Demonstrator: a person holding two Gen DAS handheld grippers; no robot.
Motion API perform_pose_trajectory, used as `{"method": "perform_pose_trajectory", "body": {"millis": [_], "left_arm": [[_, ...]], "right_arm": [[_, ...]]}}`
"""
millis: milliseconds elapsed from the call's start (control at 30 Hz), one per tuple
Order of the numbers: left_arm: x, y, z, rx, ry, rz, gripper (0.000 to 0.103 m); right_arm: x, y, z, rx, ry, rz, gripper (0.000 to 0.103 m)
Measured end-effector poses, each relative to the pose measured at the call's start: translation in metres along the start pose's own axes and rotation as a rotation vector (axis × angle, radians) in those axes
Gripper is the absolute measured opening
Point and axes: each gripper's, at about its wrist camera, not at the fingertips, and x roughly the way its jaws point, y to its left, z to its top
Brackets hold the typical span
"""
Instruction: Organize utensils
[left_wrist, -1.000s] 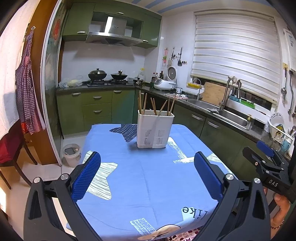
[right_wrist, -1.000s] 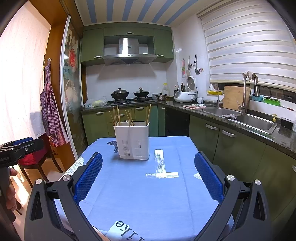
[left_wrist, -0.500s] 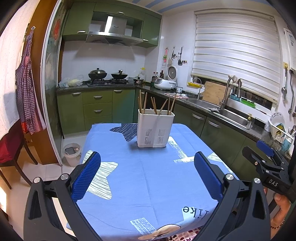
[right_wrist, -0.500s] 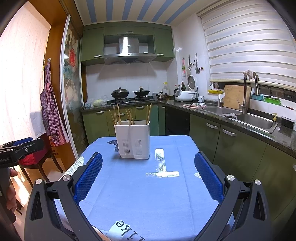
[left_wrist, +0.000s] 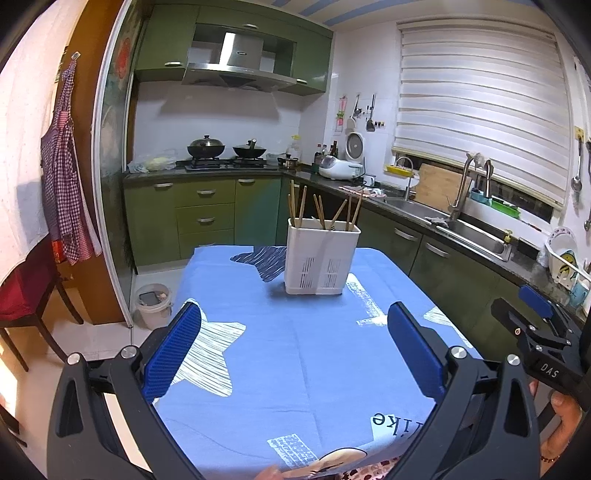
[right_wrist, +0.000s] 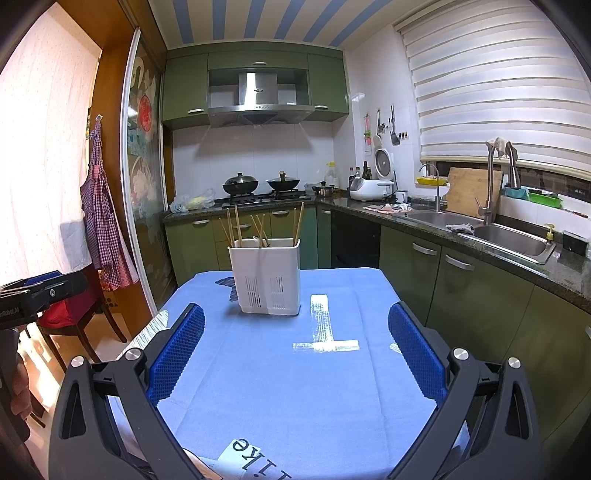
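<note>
A white slotted utensil holder (left_wrist: 321, 258) (right_wrist: 267, 280) stands upright near the far end of the blue-clothed table (left_wrist: 288, 354) (right_wrist: 280, 384). Several wooden chopsticks (left_wrist: 320, 213) (right_wrist: 260, 226) stick up out of it. My left gripper (left_wrist: 294, 323) hovers open over the near half of the table, well short of the holder, with nothing between its blue pads. The right gripper (right_wrist: 296, 325) is likewise open and empty, facing the holder from the near side. In the left wrist view the right gripper's black body (left_wrist: 535, 343) shows at the right edge, held by a hand.
Green kitchen cabinets and a dark counter with a sink (right_wrist: 491, 232) run along the right side of the table. A stove with two pans (left_wrist: 225, 149) is at the back. A red chair (right_wrist: 74, 306) and a small bin (left_wrist: 151, 301) stand on the floor to the left.
Both views have shifted only slightly; the holder sits a touch higher in the right wrist view. Both grippers stay open and empty.
</note>
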Motion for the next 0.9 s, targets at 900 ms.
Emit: {"method": "perform_pose_trajectory", "body": {"millis": [900], "left_arm": [[0.013,-0.006,0.004,0.046,0.002,-0.169,0.096]], "right_arm": [[0.011,0.0,-0.012,0.009,0.02,0.005,0.098]]}}
